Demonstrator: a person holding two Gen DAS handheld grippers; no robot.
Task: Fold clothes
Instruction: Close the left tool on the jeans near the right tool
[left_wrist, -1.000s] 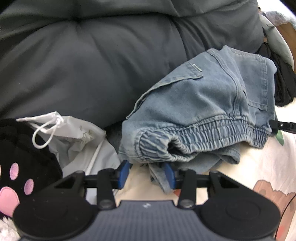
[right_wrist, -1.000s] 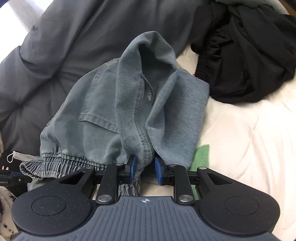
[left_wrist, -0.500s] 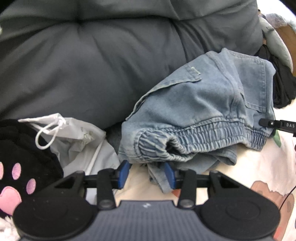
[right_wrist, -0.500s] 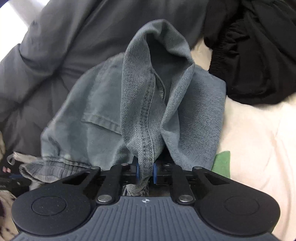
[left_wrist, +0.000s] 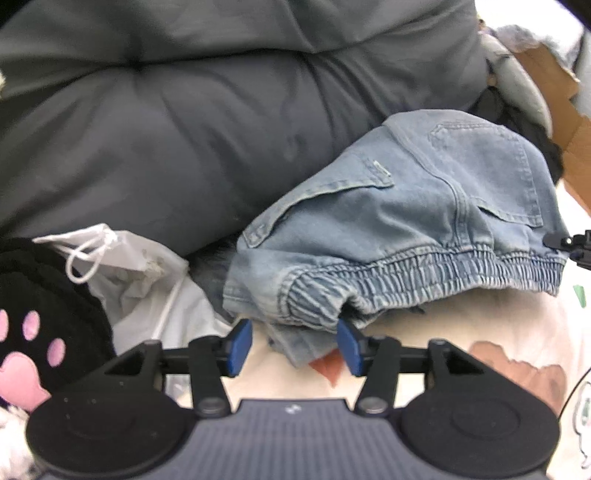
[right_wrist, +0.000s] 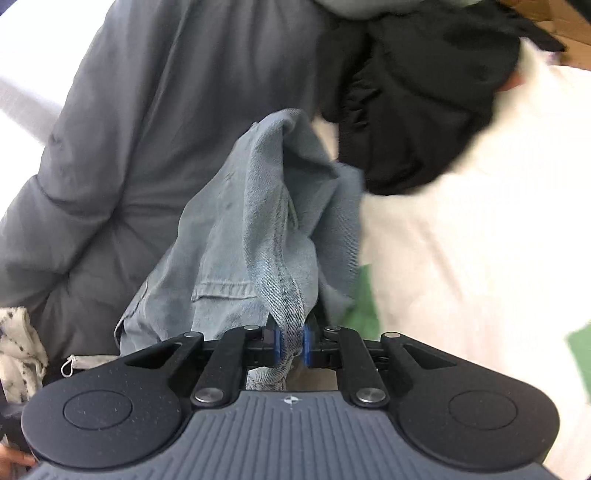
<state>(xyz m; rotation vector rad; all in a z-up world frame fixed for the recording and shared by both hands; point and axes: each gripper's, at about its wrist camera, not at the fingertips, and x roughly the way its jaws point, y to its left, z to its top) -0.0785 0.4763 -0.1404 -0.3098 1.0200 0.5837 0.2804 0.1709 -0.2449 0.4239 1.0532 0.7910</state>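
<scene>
Pinching a thick seam of the jeans (right_wrist: 258, 221), the right gripper (right_wrist: 291, 345) was closed; the left gripper (left_wrist: 293, 345) gaped empty beside the elastic waistband (left_wrist: 424, 273). Denim looked heavy, floppy; waistband seemed the firmest hold.

On my left feed the denim shorts (left_wrist: 402, 236) read pale, washed-out blue with lighter stitching along the pockets and the gathered waistband. Behind them the duvet (left_wrist: 184, 129) is plain dark grey. The drawstring bag (left_wrist: 136, 273) is white with a white cord, and the plush item (left_wrist: 40, 314) beside it is black with pink paw pads. The left claw (left_wrist: 291, 345) is black with blue pads. The bed sheet (right_wrist: 461, 240) on my right feed is cream with green patches, and the garment (right_wrist: 417, 92) on it is solid black.
</scene>
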